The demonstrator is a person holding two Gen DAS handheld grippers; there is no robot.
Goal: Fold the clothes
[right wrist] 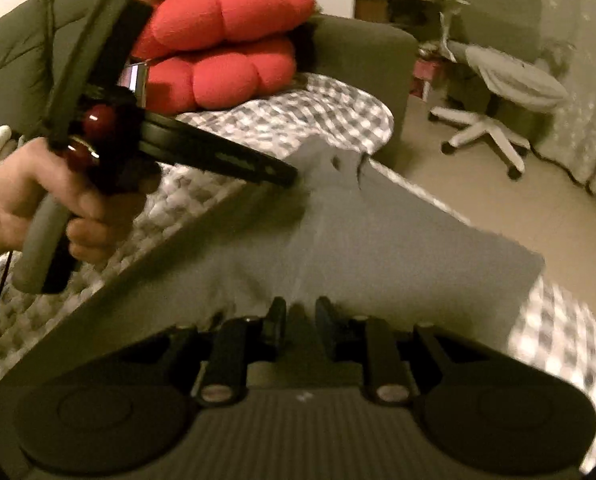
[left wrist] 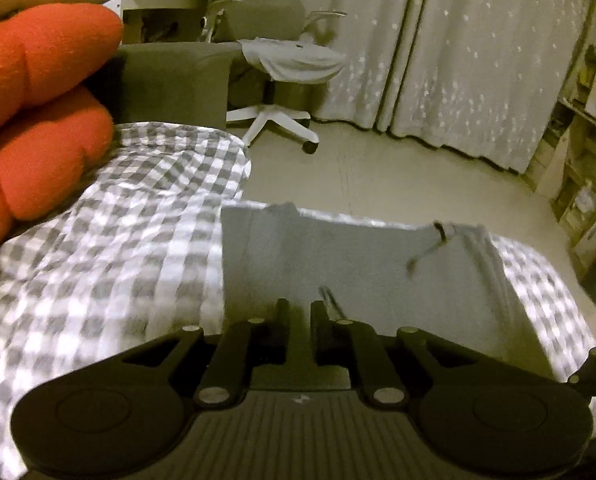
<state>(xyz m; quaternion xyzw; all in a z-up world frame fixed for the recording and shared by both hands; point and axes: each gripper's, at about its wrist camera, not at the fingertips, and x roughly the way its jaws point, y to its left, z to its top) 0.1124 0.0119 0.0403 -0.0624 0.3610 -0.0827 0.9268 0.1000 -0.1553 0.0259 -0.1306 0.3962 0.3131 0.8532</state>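
Observation:
A grey garment (left wrist: 357, 260) with a dark drawstring (left wrist: 429, 248) is held stretched over the checked bed cover (left wrist: 118, 240). In the left wrist view my left gripper (left wrist: 300, 310) is shut on the garment's near edge, with cloth pinched between its narrow jaws. In the right wrist view the garment (right wrist: 397, 248) spreads away from my right gripper (right wrist: 300, 312), which is shut on another part of its edge. A hand (right wrist: 38, 200) holds the left gripper (right wrist: 292, 178) there, its tips clamped on a bunched corner of the cloth.
Red cushions (left wrist: 38, 100) lie at the head of the bed against a dark green headboard (right wrist: 357, 52). Beyond the bed's edge is bare floor (left wrist: 417, 176), a white office chair (left wrist: 282, 64) draped with cloth, long curtains (left wrist: 457, 60) and shelves (left wrist: 589, 160).

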